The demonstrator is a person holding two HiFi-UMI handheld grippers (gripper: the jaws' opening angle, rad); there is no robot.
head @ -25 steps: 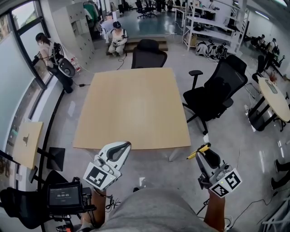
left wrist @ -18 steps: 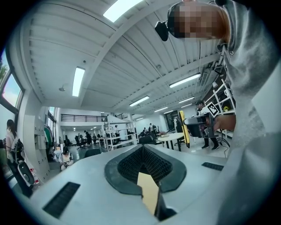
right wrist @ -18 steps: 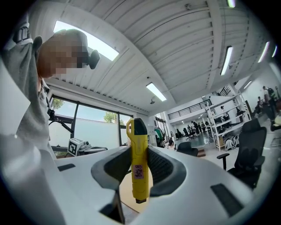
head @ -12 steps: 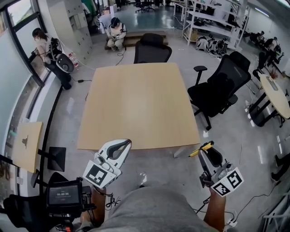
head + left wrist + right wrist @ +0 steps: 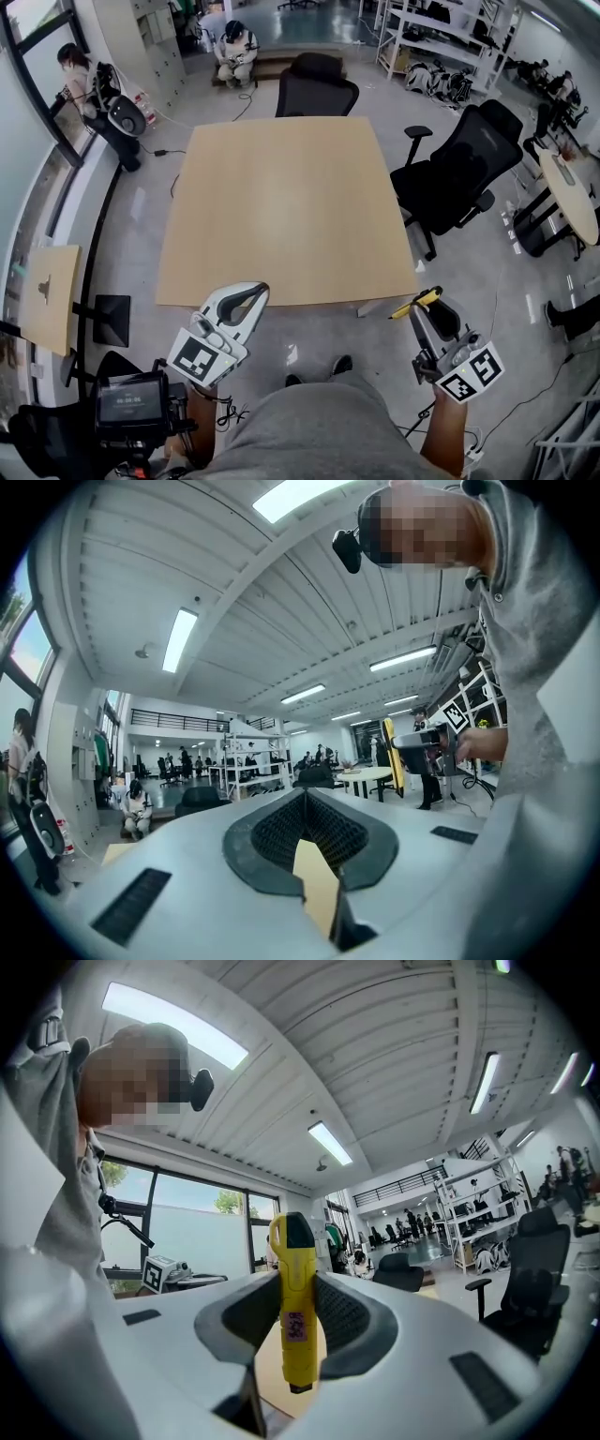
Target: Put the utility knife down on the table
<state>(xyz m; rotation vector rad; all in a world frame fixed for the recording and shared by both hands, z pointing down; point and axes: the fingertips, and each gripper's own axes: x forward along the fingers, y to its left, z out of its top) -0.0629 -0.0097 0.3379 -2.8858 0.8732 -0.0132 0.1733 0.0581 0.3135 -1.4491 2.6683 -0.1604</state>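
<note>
Seemingly short of the table (image 5: 281,206), right claw (image 5: 421,312) grips utility knife (image 5: 293,1321); left claw (image 5: 251,291) closed.

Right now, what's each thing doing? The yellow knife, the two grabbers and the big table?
utility knife: clamped between the right gripper's jaws, not on the table, no blade showing.
right gripper: shut on the knife, held just short of the table's near edge.
left gripper: jaws together, nothing in them.
table: the knife is not on it yet.
</note>
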